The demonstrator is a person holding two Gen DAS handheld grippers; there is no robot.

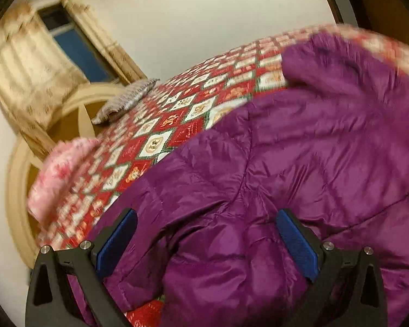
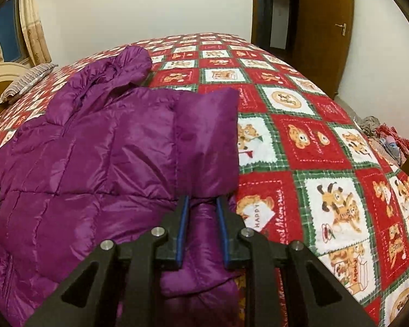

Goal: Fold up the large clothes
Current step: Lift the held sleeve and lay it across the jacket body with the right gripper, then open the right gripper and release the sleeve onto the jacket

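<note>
A shiny purple quilted puffer jacket with a hood (image 2: 90,147) is spread on a bed covered by a red, white and green checked bedspread printed with teddy bears (image 2: 308,141). The hood is seen pointing towards the far side of the bed, and one sleeve (image 2: 208,141) is already laid over the body of the jacket along its right-hand edge.

In the right wrist view, the right gripper (image 2: 201,207) is seen with its blue-padded jaws drawn close together on a thick roll of the purple padding at the near end of that sleeve; the fabric fills the gap between the pads, so it is judged to be gripped. In the left wrist view, the left gripper (image 1: 207,218) is held with its jaws spread wide above a bunched part of the jacket (image 1: 286,163); the padding lies between the fingers, but no pressing by the pads is seen.

The step in hand is judged to be the folding in of the sides, with the right side taken up and the left not yet seized. For the next move, a closing of the left jaws on a firm bunch of padding is called for, and the slippery fabric is to be carried over without the folded sleeve being dragged out of place.

A grey striped pillow (image 2: 27,81) lies at the headboard end, well apart from the jacket.
</note>
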